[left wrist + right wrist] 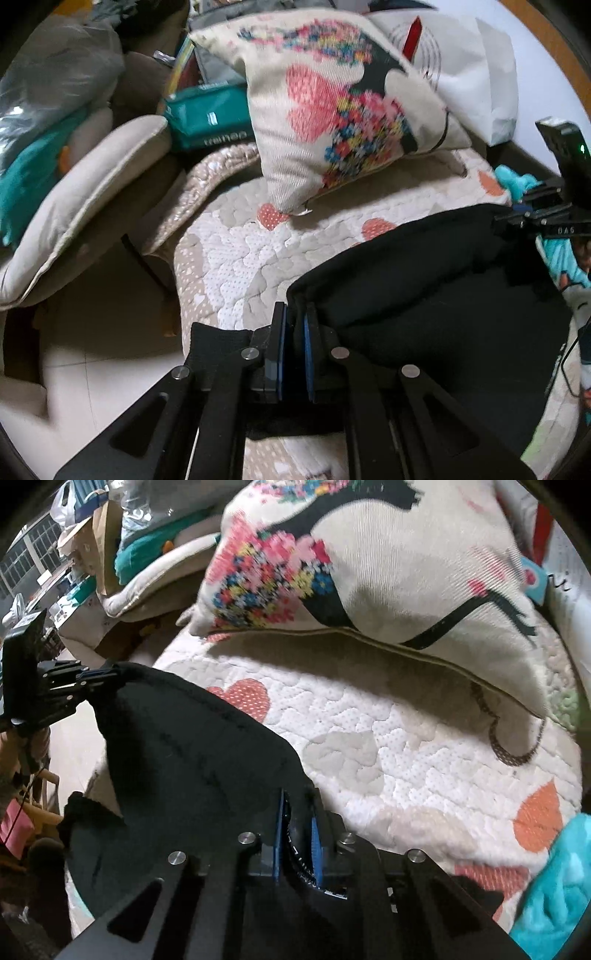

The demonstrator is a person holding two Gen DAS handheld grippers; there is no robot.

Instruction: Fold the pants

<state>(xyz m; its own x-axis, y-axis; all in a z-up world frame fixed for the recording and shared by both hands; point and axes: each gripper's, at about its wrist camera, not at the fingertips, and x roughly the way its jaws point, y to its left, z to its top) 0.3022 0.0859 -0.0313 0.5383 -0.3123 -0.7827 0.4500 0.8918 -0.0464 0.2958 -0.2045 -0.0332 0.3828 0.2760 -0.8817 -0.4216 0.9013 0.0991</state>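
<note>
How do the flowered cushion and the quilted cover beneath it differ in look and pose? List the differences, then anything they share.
1. The flowered cushion stands propped and tilted; the quilted cover lies spread flat.
2. The cushion is a woven fabric with a black figure and many-coloured flowers; the cover is stitched into puffy heart shapes with scattered red and orange hearts.
3. The black pants lie on the cover, not on the cushion.

Shared: both have a pale cream ground and pink-red hearts.

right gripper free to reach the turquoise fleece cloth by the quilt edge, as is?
Probably not. The right gripper is shut on the black pants, shared with the left gripper. The turquoise fleece cloth lies unobstructed on the heart-print quilt; it must release first.
</note>
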